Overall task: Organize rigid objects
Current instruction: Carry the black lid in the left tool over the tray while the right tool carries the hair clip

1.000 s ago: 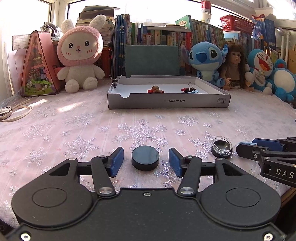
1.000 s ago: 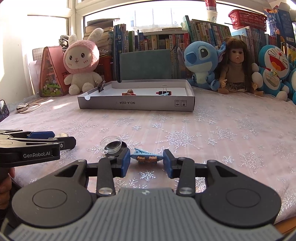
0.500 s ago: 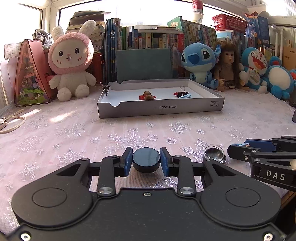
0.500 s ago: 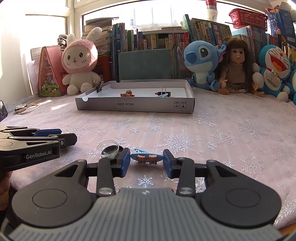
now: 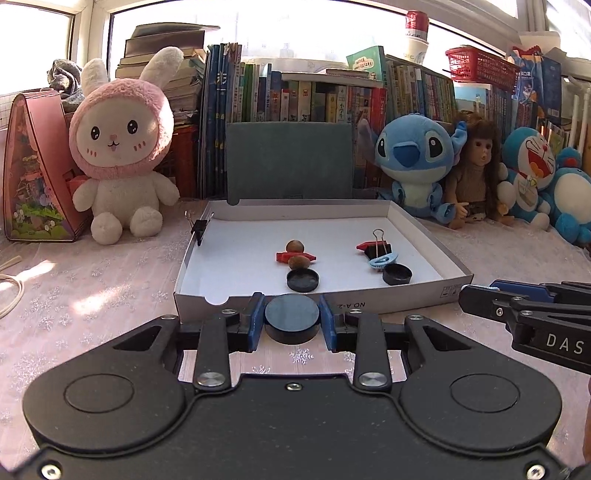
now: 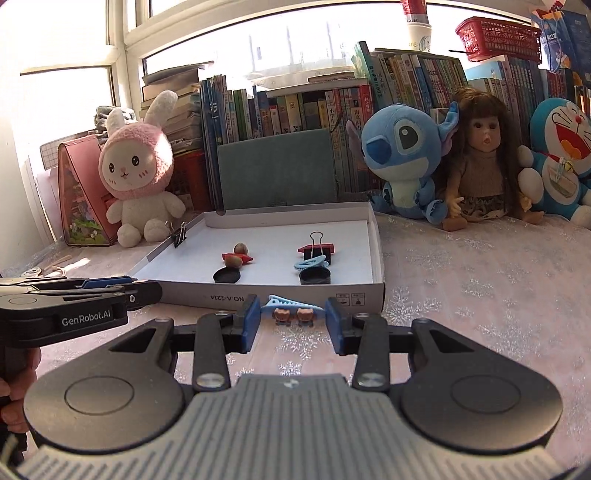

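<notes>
strong daylight from the windows [image 5: 258,33] behind the books [image 6: 295,110], panes blown out white, sun patches and soft shadows on the tablecloth [image 5: 74,280], fisheye bending at edges, corners dark, centre sharp, slight softness at borders

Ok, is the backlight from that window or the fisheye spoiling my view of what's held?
Left wrist view: window blown out, but black cap in the left tool reads sharp. Right wrist view: same glare, edges bowed, blue hair clip in the right tool clear.
</notes>
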### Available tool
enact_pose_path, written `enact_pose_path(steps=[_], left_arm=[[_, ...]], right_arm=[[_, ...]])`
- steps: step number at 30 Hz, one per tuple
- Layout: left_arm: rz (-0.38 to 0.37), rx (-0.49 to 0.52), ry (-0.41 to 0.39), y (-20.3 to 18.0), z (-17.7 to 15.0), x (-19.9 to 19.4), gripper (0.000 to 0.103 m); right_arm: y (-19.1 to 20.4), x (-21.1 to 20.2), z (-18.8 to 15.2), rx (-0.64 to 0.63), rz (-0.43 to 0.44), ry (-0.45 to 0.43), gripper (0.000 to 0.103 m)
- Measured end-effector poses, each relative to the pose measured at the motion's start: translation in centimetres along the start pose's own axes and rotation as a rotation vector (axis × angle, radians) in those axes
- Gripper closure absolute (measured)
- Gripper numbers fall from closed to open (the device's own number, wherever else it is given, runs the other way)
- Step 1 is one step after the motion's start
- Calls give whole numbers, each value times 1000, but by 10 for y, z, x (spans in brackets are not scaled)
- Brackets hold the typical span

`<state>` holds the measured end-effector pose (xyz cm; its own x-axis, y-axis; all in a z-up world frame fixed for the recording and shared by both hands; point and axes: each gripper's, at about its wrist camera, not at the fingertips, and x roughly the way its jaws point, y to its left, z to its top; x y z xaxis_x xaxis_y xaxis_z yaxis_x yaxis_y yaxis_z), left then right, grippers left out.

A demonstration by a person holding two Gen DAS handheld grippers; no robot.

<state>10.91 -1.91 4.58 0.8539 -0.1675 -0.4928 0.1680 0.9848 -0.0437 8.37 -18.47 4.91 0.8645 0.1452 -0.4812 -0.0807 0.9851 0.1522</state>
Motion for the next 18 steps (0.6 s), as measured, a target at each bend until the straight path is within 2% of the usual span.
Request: enact_pose_path(steps=[4,12,18], left_arm=[[-5,-33,4,3,28,28,73],[13,-16,15,1,65,87,73],[28,-65,105,8,80,137,73]], right_arm=[[-7,27,29,15,5,23,59],[-23,91,69,43,-33,87,59],[-39,137,88,111,-46,165,59]])
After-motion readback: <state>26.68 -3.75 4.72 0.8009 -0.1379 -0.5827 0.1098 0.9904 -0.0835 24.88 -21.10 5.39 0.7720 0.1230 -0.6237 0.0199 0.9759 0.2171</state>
